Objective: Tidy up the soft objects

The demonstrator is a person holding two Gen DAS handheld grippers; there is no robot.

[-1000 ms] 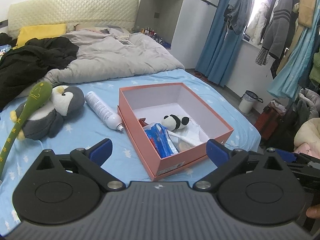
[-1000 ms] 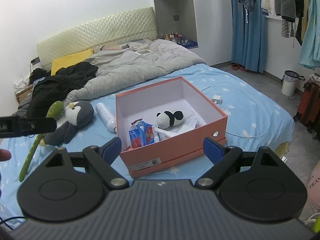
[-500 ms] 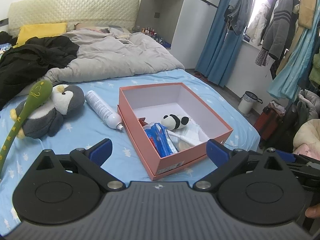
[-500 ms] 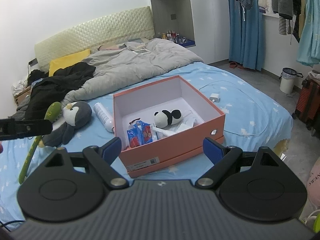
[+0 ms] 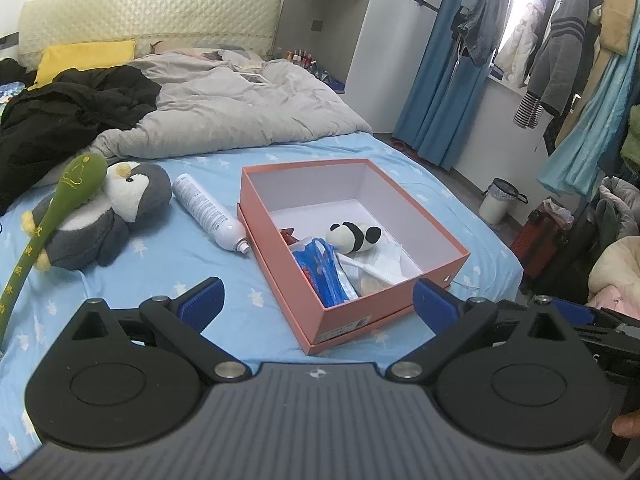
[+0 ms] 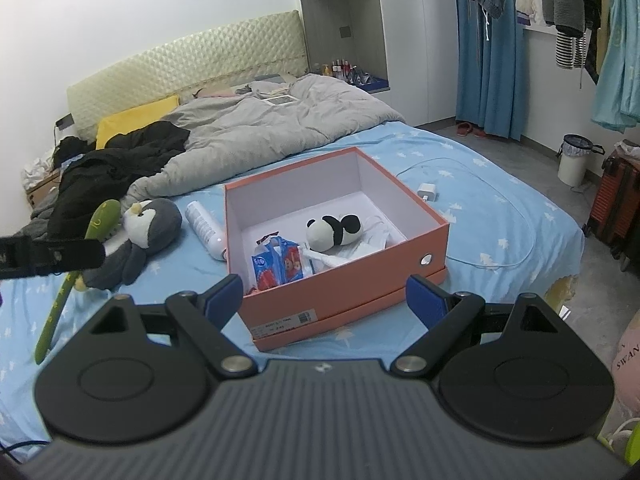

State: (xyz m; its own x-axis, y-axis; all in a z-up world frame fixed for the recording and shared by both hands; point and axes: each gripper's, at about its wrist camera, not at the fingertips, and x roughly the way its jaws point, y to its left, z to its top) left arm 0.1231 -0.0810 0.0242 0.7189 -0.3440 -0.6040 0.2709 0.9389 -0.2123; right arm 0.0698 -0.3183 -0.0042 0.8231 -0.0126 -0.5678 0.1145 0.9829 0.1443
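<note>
An orange box (image 5: 384, 312) (image 6: 348, 296) stands open on the blue bed sheet. Inside lie a small panda plush (image 5: 354, 236) (image 6: 334, 230), a blue tissue pack (image 5: 324, 276) (image 6: 276, 266) and white paper. Left of the box a grey penguin plush (image 5: 100, 216) (image 6: 148, 232) rests with a green massage stick (image 5: 52, 216) (image 6: 76, 276) across it. A white spray bottle (image 5: 208, 212) (image 6: 206, 228) lies between penguin and box. My left gripper (image 5: 316, 300) hangs open over the box's near corner. My right gripper (image 6: 324, 294) is open too, in front of the box, empty.
A grey duvet (image 5: 240, 112) and black clothes (image 5: 68, 112) pile at the bed's head. A white charger with cable (image 6: 428, 192) lies right of the box. Clothes hang at the right, with a small bin (image 6: 572, 160) and a red suitcase (image 6: 616, 216) on the floor.
</note>
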